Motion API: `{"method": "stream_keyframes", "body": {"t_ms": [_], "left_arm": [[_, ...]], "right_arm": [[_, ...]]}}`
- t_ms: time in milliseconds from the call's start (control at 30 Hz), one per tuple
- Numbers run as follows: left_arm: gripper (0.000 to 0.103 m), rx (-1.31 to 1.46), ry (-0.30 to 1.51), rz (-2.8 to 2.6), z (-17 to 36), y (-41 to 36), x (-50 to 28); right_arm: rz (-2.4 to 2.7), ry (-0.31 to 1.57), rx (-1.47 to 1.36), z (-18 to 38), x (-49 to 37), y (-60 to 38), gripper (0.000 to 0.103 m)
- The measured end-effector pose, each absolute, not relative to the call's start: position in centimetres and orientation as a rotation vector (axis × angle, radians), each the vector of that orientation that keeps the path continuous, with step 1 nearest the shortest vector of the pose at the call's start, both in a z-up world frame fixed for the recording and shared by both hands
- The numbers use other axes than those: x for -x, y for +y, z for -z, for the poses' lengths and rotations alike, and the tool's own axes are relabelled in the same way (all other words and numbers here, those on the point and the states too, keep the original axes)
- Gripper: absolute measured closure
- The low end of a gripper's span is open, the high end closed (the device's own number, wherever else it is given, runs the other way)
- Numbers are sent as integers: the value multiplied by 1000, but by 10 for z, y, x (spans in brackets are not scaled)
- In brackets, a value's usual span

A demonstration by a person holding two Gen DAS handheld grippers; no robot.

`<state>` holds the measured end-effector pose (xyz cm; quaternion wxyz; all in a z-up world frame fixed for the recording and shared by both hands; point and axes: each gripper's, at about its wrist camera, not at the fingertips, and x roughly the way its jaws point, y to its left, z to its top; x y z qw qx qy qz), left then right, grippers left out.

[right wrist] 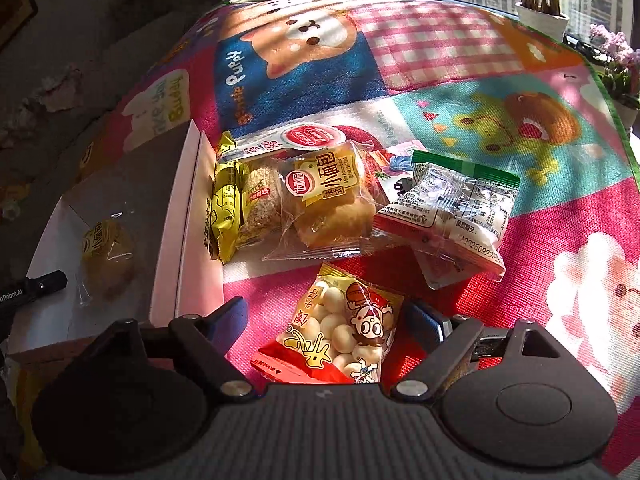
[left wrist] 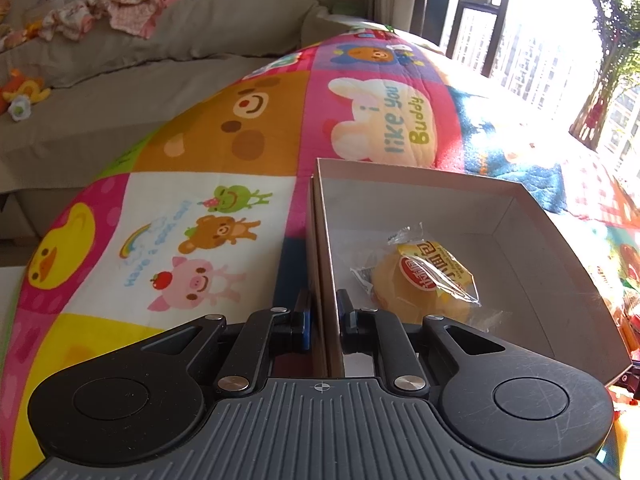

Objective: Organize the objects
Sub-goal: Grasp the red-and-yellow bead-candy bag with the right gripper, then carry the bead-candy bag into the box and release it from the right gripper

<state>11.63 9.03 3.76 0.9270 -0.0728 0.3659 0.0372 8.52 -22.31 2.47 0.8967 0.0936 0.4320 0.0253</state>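
Note:
An open cardboard box (left wrist: 520, 220) lies on the colourful quilt and holds one wrapped bun (left wrist: 428, 280). My left gripper (left wrist: 323, 312) is shut on the box's near left wall. In the right wrist view the box (right wrist: 188, 200) is at the left with the bun (right wrist: 108, 260) inside. My right gripper (right wrist: 324, 320) is open, its fingers on either side of a red and yellow packet of white balls (right wrist: 336, 332) lying on the quilt. Behind it lie a wrapped bun (right wrist: 328, 200), a yellow bar (right wrist: 226, 208), a sesame bar (right wrist: 258, 208) and a clear packet (right wrist: 452, 208).
The quilt (left wrist: 200, 200) covers a raised surface. A grey sofa (left wrist: 120, 60) with clothes and toys stands to the far left. Windows and potted plants (right wrist: 540, 4) are behind the far edge. A round lidded cup (right wrist: 308, 138) lies behind the snacks.

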Motion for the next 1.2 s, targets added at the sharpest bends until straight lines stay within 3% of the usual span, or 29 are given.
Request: {"method": "stream_keyframes", "body": {"t_ms": [33,133,467,700,967,1200], "left_arm": [[89,148,750,-76,-37,90,-116],[89,148,752,-72,-37,91,-116],[89,154,754,-70,-38,90,-115],[88,165,753,-59,-37,92,-112],[88,171,753,-57,-37,94,-111],[88,173,753,-65,-37,92,-111]], "right_arm": [[-66,898,-170,-26,-83,-223,43],[-118,922,-157,-29,-72,-228,52],[-301,1042,-52,-41,10,-207,54],[-494,937,-3,-87,37,-163,55],[-507,756,63,-132,-6,-134,55],[-401,696,124,-122,-69,-118,55]]}}
